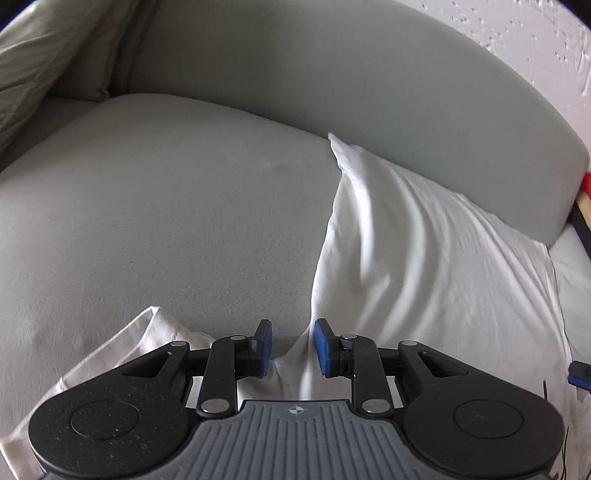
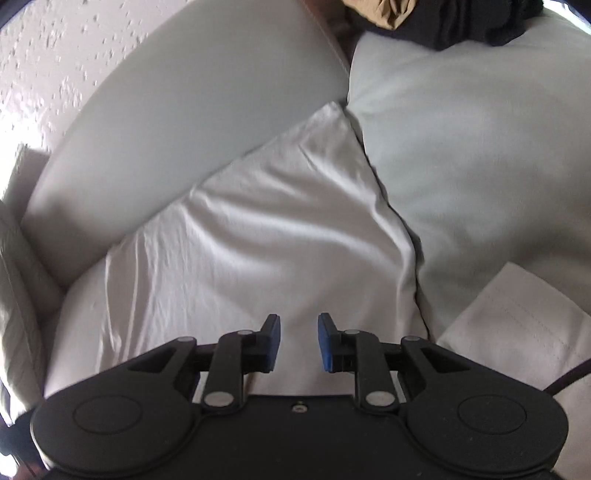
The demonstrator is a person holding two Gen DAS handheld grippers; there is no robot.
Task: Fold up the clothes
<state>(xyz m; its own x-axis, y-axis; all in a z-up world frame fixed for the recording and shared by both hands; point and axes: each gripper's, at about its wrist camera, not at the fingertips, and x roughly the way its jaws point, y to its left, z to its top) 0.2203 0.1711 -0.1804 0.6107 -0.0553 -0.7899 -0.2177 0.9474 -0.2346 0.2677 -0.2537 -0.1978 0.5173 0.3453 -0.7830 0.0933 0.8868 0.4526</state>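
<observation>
A white garment (image 1: 424, 258) lies spread on a grey sofa seat (image 1: 166, 221), its far corner against the backrest. In the left wrist view my left gripper (image 1: 293, 347) is open over the garment's near edge, with a raised fold of cloth between the blue pads, not clamped. A white sleeve (image 1: 122, 350) lies under its left side. In the right wrist view the same garment (image 2: 258, 240) fills the middle. My right gripper (image 2: 299, 341) is open just above the cloth. The sleeve (image 2: 517, 332) lies at the right.
The sofa backrest (image 1: 369, 92) curves behind the garment, with a textured white wall (image 1: 535, 37) beyond. A beige cushion or cloth (image 1: 33, 62) sits far left. In the right wrist view dark and tan clothes (image 2: 443, 18) lie piled at the top.
</observation>
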